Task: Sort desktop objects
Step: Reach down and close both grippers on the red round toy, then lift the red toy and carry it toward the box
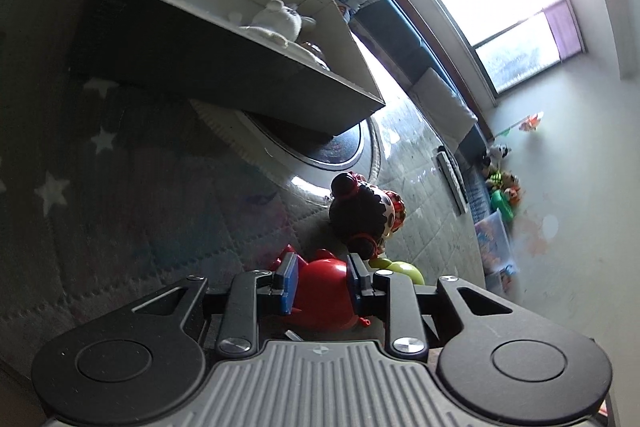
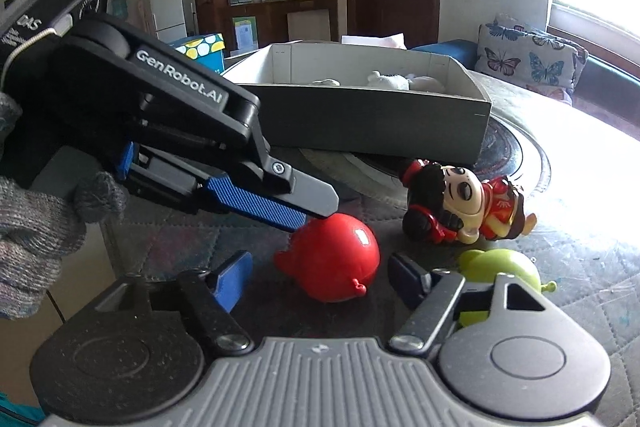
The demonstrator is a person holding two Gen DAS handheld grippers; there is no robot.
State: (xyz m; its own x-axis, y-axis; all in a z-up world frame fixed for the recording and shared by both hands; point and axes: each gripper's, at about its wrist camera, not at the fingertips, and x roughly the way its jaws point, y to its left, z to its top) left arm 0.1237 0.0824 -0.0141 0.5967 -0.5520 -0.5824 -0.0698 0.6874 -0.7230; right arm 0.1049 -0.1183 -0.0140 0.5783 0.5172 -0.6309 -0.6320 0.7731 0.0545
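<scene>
Red toy (image 2: 330, 261): smooth, glossy, rounded plastic, lying on the quilted mat in front of the grey box (image 2: 372, 119).

Left gripper (image 1: 322, 281): jaws astride it, contact unclear.

Right gripper (image 2: 320, 277): part open, flanking it untouched.

Doll (image 2: 456, 205) and green toy (image 2: 500, 265): beside it, unsorted.

One red rounded plastic toy (image 2: 332, 263), one black-haired doll figurine (image 2: 452, 205), one green plastic toy (image 2: 500, 265), one grey open cardboard box (image 2: 372, 125), two white plush toys (image 2: 386, 79).

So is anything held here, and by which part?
Cannot tell: left fingers flank the red toy near its top, contact unclear. Right fingers hold nothing.
</scene>
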